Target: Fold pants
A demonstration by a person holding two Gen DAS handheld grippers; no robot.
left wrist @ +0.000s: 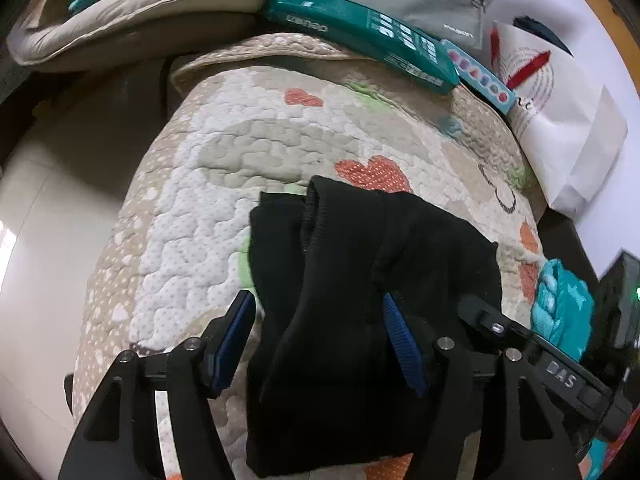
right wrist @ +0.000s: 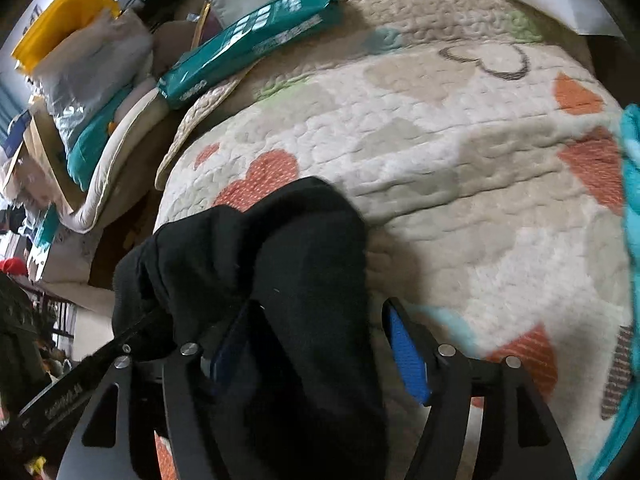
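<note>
Both tools (left wrist: 316, 340) (right wrist: 320, 344) gape wide, black pants (left wrist: 360, 280) draped between their fingers.

One black pants (left wrist: 360, 280); one quilt (left wrist: 240, 160) — one teal package (left wrist: 360, 36); one white bag (left wrist: 560, 120).

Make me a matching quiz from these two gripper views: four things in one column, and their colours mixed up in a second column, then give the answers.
Things:
1. pants
2. long flat package at the far edge of the quilt
3. heart patches on the quilt
4. pads on the gripper fingers

Colours:
A. blue
B. orange
C. black
D. teal green

Pairs: 1-C, 2-D, 3-B, 4-A
</note>
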